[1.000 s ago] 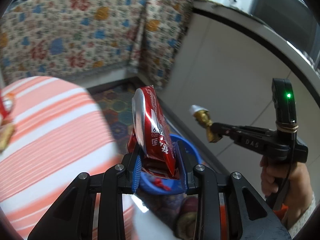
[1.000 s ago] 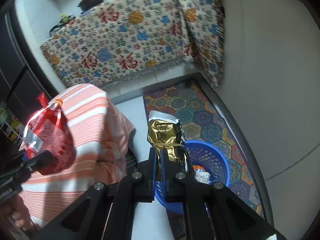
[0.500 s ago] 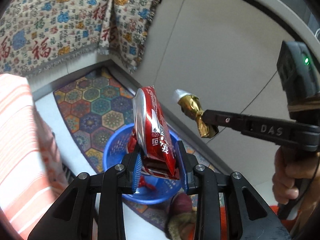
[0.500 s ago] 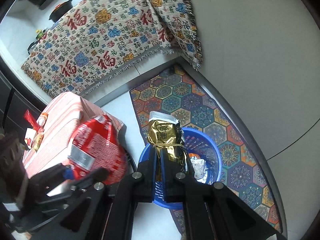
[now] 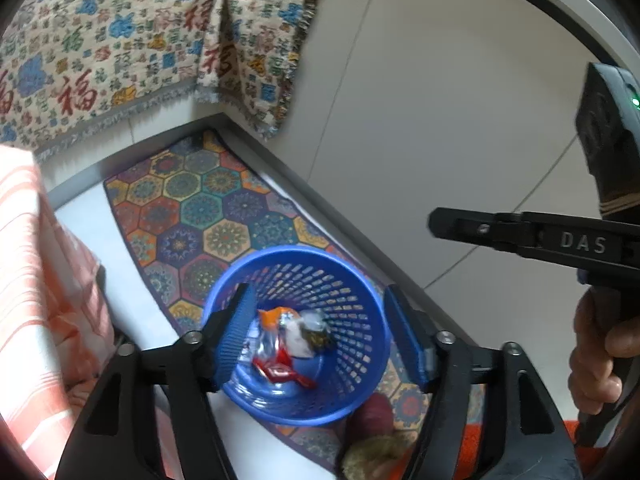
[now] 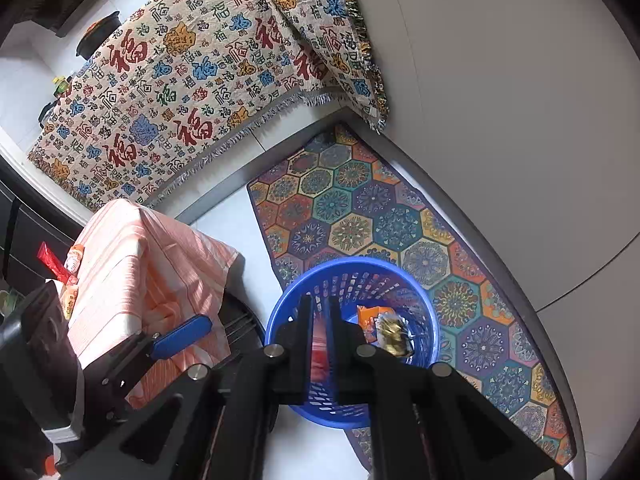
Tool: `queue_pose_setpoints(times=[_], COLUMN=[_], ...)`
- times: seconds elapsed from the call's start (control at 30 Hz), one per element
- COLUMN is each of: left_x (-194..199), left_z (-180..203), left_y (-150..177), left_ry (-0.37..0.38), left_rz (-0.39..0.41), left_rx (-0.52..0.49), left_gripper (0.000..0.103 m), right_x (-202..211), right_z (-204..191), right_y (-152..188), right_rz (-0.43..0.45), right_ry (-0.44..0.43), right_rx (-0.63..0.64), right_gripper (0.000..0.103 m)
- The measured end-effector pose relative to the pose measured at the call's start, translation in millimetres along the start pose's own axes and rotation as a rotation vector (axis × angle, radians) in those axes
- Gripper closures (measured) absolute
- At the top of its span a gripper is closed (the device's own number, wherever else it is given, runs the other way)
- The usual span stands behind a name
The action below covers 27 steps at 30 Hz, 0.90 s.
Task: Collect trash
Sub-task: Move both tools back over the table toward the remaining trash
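Note:
A blue mesh basket (image 5: 352, 280) stands on the floor at the edge of a patterned rug; it also shows in the right wrist view (image 6: 424, 300). Wrappers lie in it: a red one (image 5: 280, 370), white and orange pieces (image 5: 296, 328), and a gold one (image 6: 394, 336). My left gripper (image 5: 320, 332) is open and empty above the basket. My right gripper (image 6: 318, 320) is slightly open and empty above the basket; its black fingers (image 5: 460, 226) reach in from the right in the left wrist view. More wrappers (image 6: 60, 268) lie on the orange striped table.
The orange striped table (image 6: 152, 248) stands left of the basket. A hexagon-pattern rug (image 6: 360, 208) runs along a white cabinet wall (image 6: 520, 120). A patterned cloth (image 6: 200, 80) hangs at the back. A slippered foot (image 5: 372, 444) is just below the basket.
Both grippers opened. The red wrapper left my left gripper and the gold wrapper left my right gripper; both now lie in the blue basket.

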<state>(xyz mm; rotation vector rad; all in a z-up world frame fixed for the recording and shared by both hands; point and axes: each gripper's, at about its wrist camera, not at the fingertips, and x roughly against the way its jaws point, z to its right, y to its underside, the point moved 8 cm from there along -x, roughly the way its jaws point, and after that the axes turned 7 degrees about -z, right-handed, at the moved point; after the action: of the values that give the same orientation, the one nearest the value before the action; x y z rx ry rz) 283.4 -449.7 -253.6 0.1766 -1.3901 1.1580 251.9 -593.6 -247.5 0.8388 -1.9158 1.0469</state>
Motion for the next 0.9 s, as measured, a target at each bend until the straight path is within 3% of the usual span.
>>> queue_pose_setpoints(times=[0.07, 0.13, 0.17, 0.2, 0.33, 0.5, 0.73, 0.9], left_x=[9.4, 28.1, 41.1, 54.6, 121.7, 171.5, 220.3, 244.1], left_z=[-6.7, -14.0, -18.5, -24.0, -63.7, -134.7, -244.6, -299.8], left_y=[0.8, 3.3, 5.5, 8.2, 35.0, 85.7, 162.3, 191.5], left_ry=[-0.023, -0.034, -0.035, -0.041, -0.106, -0.274, -0.502, -0.573], left_rz=[0.015, 0.038, 0.054, 0.070, 0.131, 0.122, 0.074, 0.058], left_rx=[0.013, 0.035, 0.049, 0.062, 0.114, 0.203, 0.372, 0.459], left_gripper=[0.021, 0.020, 0.019, 0.017, 0.009, 0.009, 0.009, 0.009], right_x=[4.9, 10.7, 14.9, 19.1, 34.0, 40.6, -0.7, -40.7], right_z=[-2.9, -7.5, -11.1, -15.1, -45.4, -126.3, -267.3, -344.4], right_y=[-1.5, -3.8, -4.8, -6.2, -8.4, 5.7, 68.6, 118.0], right_rz=[0.013, 0.033, 0.053, 0.071, 0.141, 0.194, 0.105, 0.018], right_ry=[0.018, 0.060, 0.083, 0.101, 0.153, 0.099, -0.047, -0.090], right_rx=[0.019, 0.048, 0.069, 0.089, 0.192, 0.354, 0.616, 0.767], right_gripper=[0.093, 0.074, 0.057, 0.054, 0.054, 0.054, 0.054, 0.055])
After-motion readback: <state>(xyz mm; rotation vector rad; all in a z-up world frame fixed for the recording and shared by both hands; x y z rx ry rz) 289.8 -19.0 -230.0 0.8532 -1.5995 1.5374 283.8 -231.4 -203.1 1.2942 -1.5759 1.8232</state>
